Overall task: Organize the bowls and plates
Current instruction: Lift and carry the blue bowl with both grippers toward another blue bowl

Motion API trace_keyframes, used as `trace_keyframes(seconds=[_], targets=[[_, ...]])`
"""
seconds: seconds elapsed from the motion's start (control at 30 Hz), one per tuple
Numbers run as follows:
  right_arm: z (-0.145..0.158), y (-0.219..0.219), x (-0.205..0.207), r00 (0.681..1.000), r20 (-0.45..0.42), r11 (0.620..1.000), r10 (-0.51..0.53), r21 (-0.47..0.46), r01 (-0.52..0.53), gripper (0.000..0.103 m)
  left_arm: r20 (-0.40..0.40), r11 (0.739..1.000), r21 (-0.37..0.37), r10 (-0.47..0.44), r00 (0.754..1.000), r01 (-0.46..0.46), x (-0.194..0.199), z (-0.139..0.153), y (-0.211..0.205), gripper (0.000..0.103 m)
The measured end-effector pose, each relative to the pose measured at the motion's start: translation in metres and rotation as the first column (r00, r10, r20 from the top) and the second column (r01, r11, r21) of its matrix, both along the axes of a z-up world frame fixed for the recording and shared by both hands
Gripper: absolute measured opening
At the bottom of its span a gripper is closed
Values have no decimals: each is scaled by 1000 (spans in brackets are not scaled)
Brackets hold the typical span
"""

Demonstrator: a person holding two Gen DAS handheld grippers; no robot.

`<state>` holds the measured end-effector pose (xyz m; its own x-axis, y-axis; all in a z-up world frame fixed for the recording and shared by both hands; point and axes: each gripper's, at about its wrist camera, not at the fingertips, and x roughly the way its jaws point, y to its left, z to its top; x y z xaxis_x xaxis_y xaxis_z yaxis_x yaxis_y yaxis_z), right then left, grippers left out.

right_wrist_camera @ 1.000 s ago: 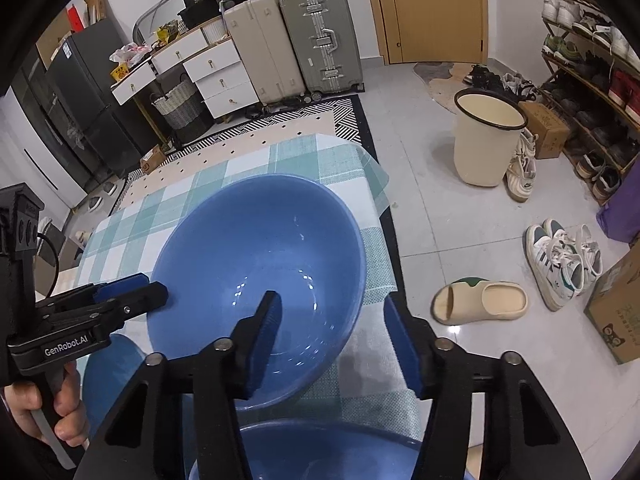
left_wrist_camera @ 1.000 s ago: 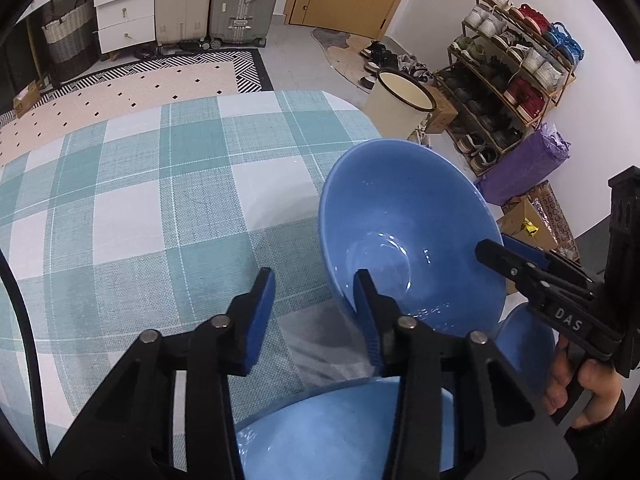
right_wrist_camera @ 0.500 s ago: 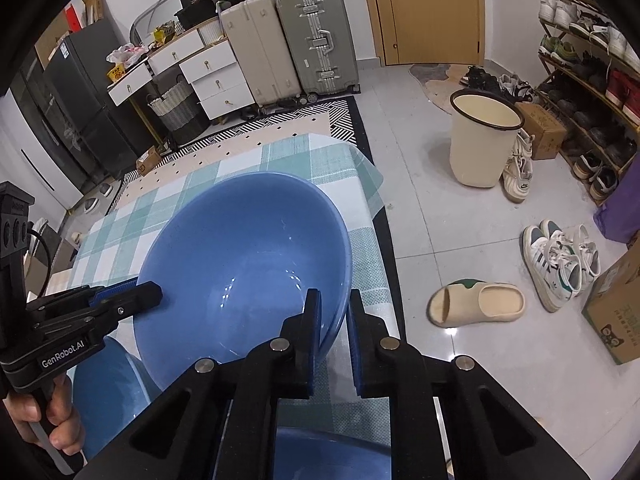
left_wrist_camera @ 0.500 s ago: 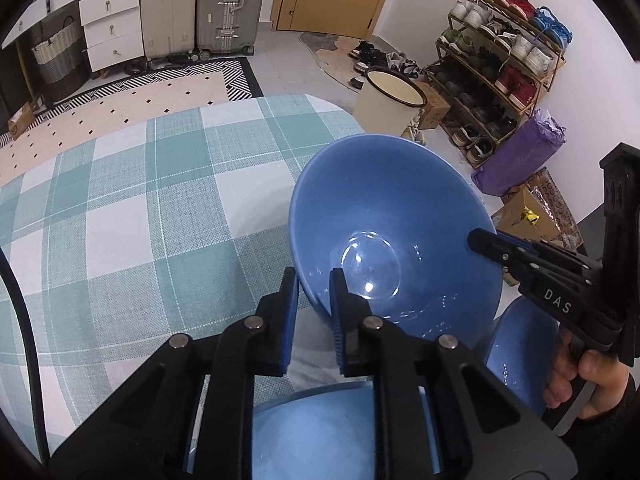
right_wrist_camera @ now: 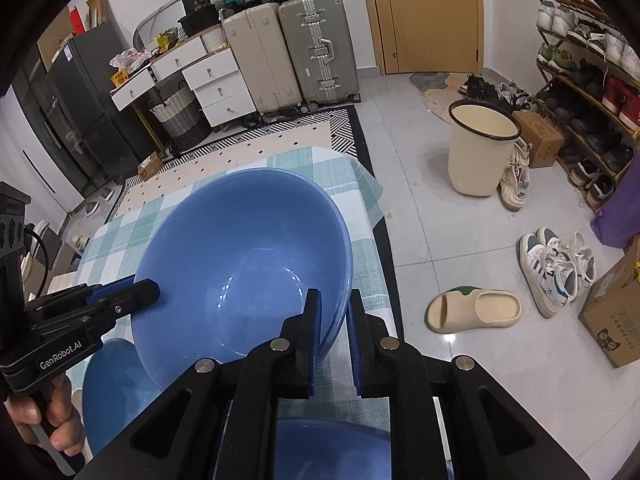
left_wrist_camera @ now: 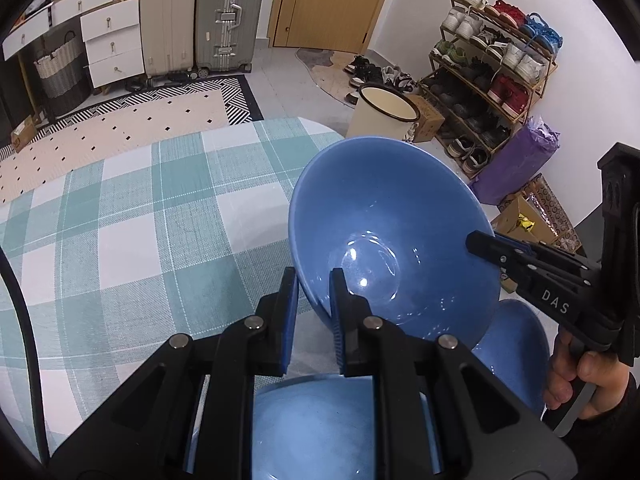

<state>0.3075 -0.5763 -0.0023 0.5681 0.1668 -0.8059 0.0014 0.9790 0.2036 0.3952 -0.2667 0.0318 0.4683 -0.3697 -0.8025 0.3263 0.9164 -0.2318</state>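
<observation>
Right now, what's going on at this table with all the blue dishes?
A person is holding one big blue bowl with two handheld tools at once. The left claw is clamped on the near rim, and the right claw grips the opposite edge. The bowl is tilted over the checked tablecloth. Two more blue dishes wait below: one directly under the left claw, another off to its right.

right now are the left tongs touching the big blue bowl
Touching. In the left wrist view the left tongs are shut on the near rim of the big blue bowl, one pad inside and one outside. The right wrist view shows them on its side.
</observation>
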Motion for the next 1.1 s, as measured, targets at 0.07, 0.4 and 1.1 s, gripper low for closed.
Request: trace_keyframes(seconds=[0.07,0.4,1.1], targets=[[6,-1,-3,1000,10,1000,1,-3,-1,13,9,1000,-1,1,1000,-1,-5,7,0,13],[37,-1,-24,998,62,1000,10,-4,-9,13,49,1000,-2,3,999,-3,-31,40,2,13],[97,17,-93,987,155,999,46,-22,-43,14,141,1000,-11,21,990,-20,-126,119,19,13]])
